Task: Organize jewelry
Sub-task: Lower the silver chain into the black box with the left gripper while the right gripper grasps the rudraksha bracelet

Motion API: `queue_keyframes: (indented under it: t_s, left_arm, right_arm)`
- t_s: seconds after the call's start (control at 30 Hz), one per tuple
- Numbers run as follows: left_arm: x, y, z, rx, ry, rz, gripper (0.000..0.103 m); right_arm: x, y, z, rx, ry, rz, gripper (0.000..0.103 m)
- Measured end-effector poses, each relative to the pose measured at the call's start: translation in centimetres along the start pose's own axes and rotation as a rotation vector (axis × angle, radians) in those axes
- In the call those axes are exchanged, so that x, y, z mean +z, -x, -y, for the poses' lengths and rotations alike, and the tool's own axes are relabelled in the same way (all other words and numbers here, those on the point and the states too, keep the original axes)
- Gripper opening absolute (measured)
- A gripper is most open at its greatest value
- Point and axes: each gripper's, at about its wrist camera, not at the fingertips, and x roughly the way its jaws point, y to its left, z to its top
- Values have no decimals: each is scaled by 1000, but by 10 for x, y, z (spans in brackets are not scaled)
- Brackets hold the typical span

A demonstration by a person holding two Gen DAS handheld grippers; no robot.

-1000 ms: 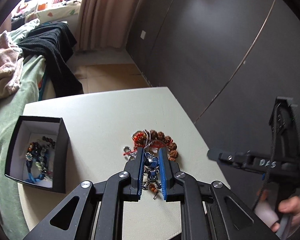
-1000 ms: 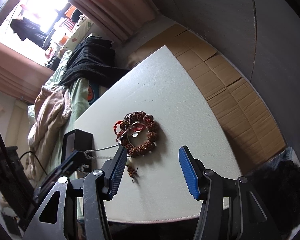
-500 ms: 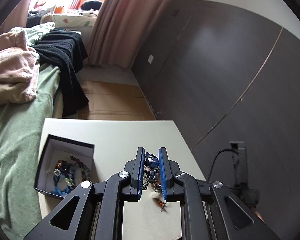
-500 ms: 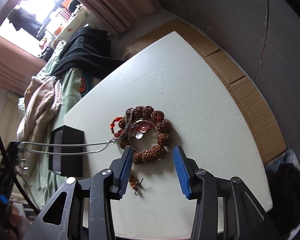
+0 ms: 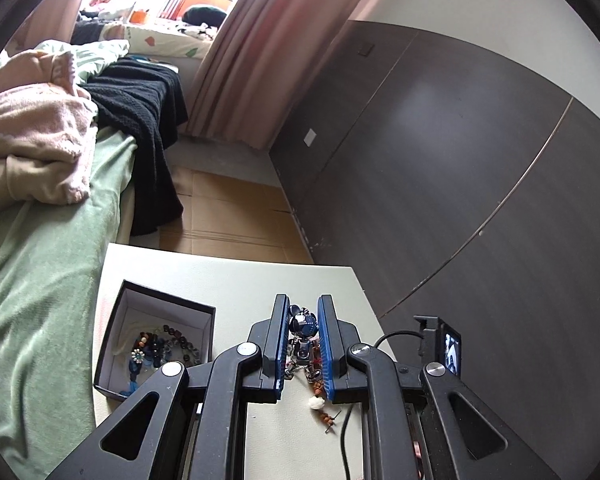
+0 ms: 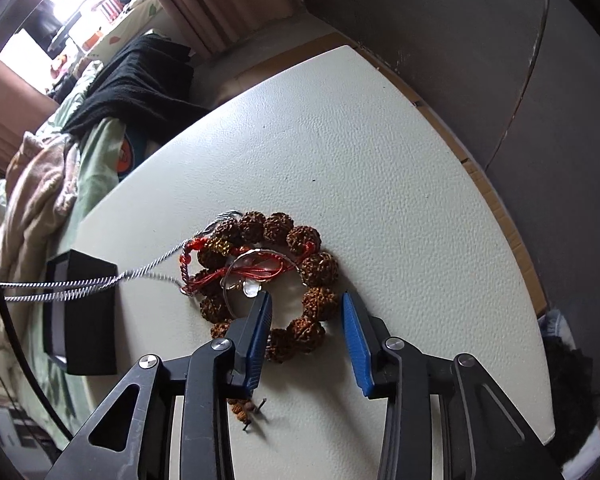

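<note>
1. Left gripper (image 5: 303, 344): blue pads nearly closed, clamped on small metallic bear-shaped charm (image 5: 301, 326) with dark blue head; held above table. Below charm, short strand with white bead (image 5: 316, 402) and brown beads hanging down between pads.
2. From left edge of right wrist view, doubled silver chain (image 6: 92, 283) stretched tight across black box and ending in tangle at brown bracelet.
3. Right gripper (image 6: 305, 318): pointing steeply down at table, jaws partly open and just now closing; pads not pressing on anything. Near side of rudraksha bead bracelet (image 6: 315, 268) between two pads, left pad inside ring of beads, right pad outside it.
4. Inside bracelet ring: red cord bracelet (image 6: 236, 268) and thin silver ring-shaped piece with small pendant (image 6: 251, 289), all tangled together.
5. Just below right gripper's left finger: few small brown beads with dark pin (image 6: 249, 408), lying loose on table.
6. Black jewelry box (image 5: 156, 338), open, white inside, standing on left part of table; holding dark bead strings, flower-shaped piece and blue piece.
7. White table (image 6: 360, 152) with textured surface; beside it bed with green sheet (image 5: 32, 280), pink blanket and black knitted cloth.
</note>
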Motion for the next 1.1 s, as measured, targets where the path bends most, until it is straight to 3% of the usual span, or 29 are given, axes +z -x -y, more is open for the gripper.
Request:
queue_keyframes:
  t_s: [0.07,0.13,0.53,0.8,1.1]
  left_arm:
    - [-1,3,0,3,0,4,14]
    - [-1,5,0,4,-2,7,14]
    - [-5,25,23,5,-54,41,14]
    - [17,52,50,30,-135,102,14]
    - [55,88,79,117,-229,177,14]
  right_arm:
    - [0,0,-3,-39,19,7,26]
    - [-1,3,2,-17,0,3,20]
    - [-11,73,3,309,-22,145,20]
    - [-5,93,-12,508,-35,197,20]
    - [0,92,-17,567,-56,200,20]
